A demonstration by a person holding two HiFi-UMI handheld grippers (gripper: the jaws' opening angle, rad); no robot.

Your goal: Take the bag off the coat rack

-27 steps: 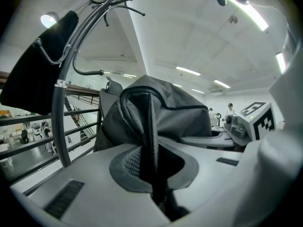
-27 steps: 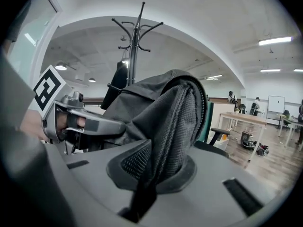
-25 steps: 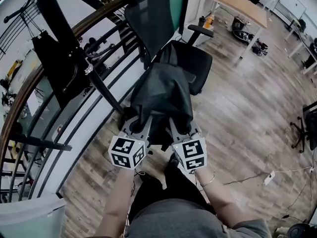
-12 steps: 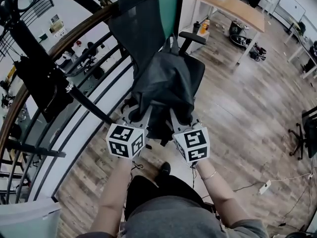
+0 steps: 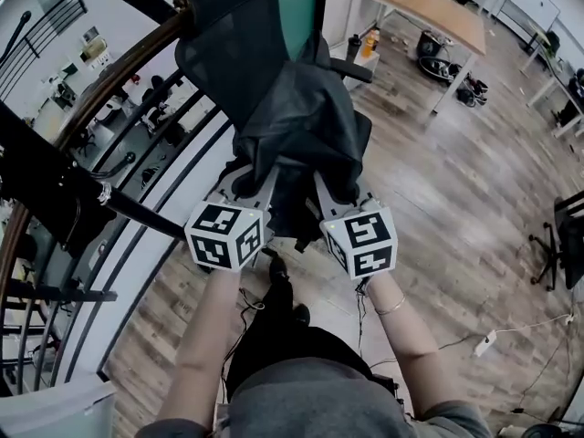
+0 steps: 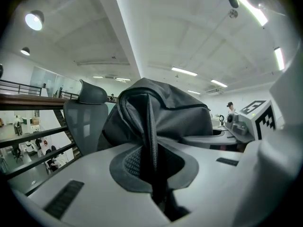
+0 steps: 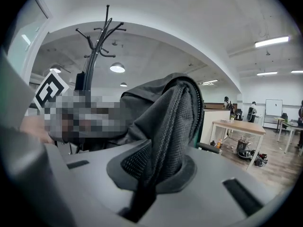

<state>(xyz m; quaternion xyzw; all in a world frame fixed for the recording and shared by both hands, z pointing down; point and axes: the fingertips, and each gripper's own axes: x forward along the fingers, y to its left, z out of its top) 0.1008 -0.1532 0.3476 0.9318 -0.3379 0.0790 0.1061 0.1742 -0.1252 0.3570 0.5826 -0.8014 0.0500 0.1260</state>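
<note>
The black bag (image 5: 301,126) hangs free of the coat rack (image 5: 50,185), held up in front of me over an office chair (image 5: 228,53). My left gripper (image 5: 258,179) is shut on one mesh shoulder strap (image 6: 150,141). My right gripper (image 5: 330,185) is shut on the other strap (image 7: 168,131). Both grippers sit side by side just below the bag's near edge. In the right gripper view the coat rack (image 7: 97,37) stands behind the bag (image 7: 147,108), its hooks bare at the top. In the left gripper view the bag's body (image 6: 175,112) fills the middle.
A curved wooden railing with black bars (image 5: 119,99) runs along the left, with a lower floor beyond it. A wooden desk (image 5: 429,7) stands at the back right. Cables and a power strip (image 5: 484,340) lie on the wood floor. My legs and shoes (image 5: 278,272) are below the grippers.
The bag and both grippers have moved away from the coat rack toward the chair. The rack has slid to the left edge of the head view. Both grips are unchanged.
</note>
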